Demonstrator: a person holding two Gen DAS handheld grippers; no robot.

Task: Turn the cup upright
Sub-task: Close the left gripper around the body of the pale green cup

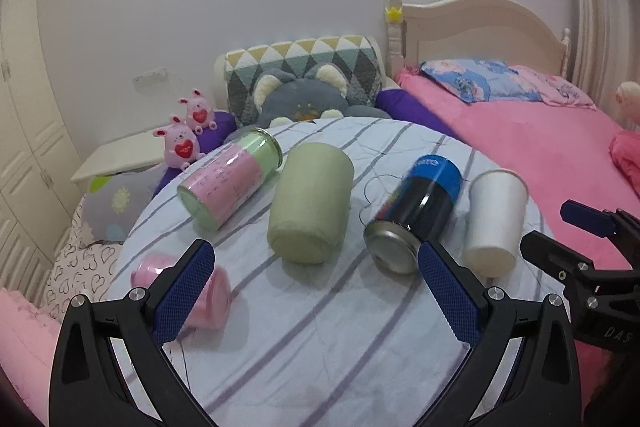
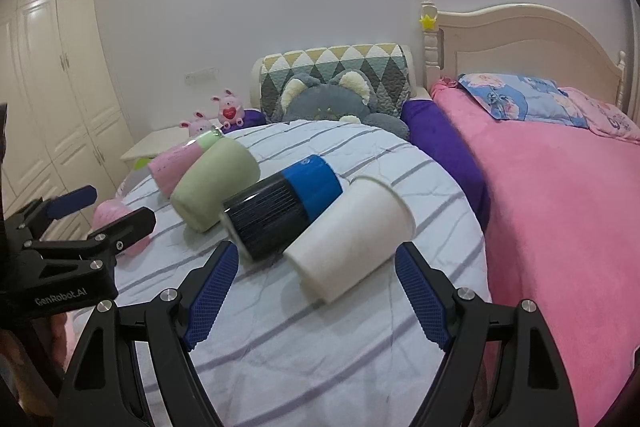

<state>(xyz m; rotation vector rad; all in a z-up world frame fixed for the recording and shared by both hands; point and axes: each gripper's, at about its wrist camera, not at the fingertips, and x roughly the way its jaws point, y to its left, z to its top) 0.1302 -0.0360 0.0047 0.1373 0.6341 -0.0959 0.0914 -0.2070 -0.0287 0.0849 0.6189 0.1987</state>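
White paper, thin-walled — that is the cup [image 2: 352, 239] we take as the one in hand, since it lies on its side straight ahead of our right gripper [image 2: 316, 269], base toward us and mouth pointing away. The right jaws are spread wide with nothing between them, and the cup's closed end sits just beyond the fingertips, roughly centred in the gap. We judge that line-up is deliberate: closing across the body near the base would let us tip the mouth up. Paper will dent, so a light squeeze seems wise.

Touching the cup on the gripper's left side lies a black and blue can [image 2: 280, 203], also on its side — close enough that the left finger could nudge it.

Our left gripper [image 1: 316, 267] is spread and empty too, facing a green cup [image 1: 310, 203] lying down ahead of it; a pink cup [image 1: 184, 291] lies by its left finger, a jar [image 1: 228, 183] farther off. All rest on the striped cloth [image 2: 320, 347], soft footing for a stood-up cup.
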